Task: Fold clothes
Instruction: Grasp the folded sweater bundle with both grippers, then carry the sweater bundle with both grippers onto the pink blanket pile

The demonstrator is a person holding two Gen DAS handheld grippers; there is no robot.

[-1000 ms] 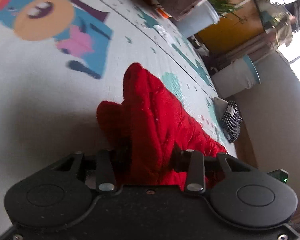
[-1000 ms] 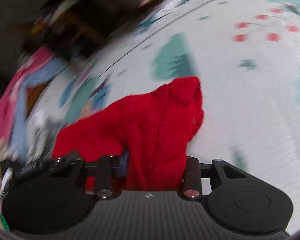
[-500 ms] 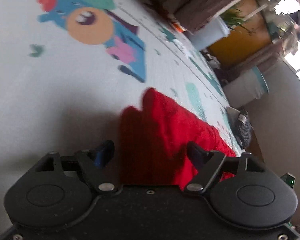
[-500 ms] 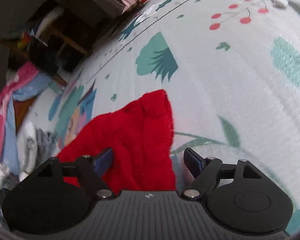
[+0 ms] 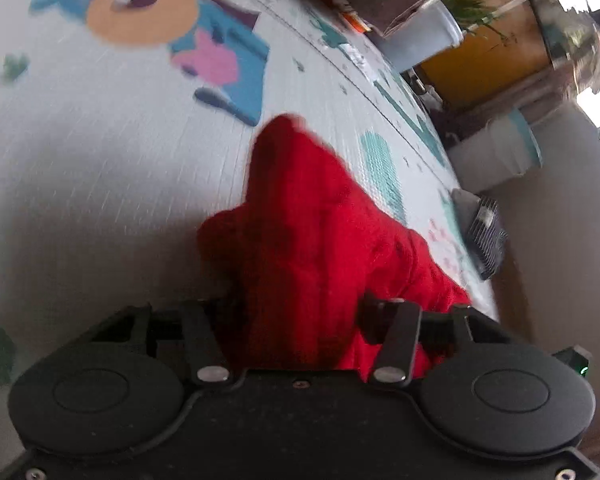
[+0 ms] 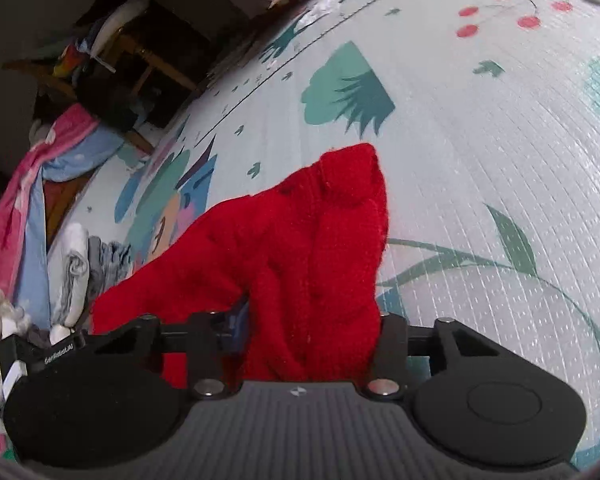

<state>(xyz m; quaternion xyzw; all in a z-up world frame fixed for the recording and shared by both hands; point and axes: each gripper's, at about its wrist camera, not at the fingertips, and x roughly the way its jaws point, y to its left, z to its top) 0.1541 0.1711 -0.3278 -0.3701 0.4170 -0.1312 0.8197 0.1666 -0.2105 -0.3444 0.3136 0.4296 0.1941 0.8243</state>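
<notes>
A red fuzzy garment (image 5: 300, 224) lies bunched on a patterned play mat (image 5: 100, 152). In the left wrist view my left gripper (image 5: 296, 312) is shut on one part of it, and the cloth rises in a fold in front of the fingers. In the right wrist view the same red garment (image 6: 300, 248) is pinched by my right gripper (image 6: 312, 332), which is shut on another part. The cloth stretches to the left from there. The fingertips of both grippers are hidden in the fabric.
The left wrist view shows white bins (image 5: 500, 152) and a striped folded item (image 5: 484, 236) at the mat's far edge. The right wrist view shows a pile of grey and white clothes (image 6: 80, 268), pink and blue fabric (image 6: 28, 200) and wooden furniture (image 6: 148, 60) at the left.
Half a second ago both grippers were open around the red garment. Now both have closed on it, and the cloth bunches up between the fingers.
</notes>
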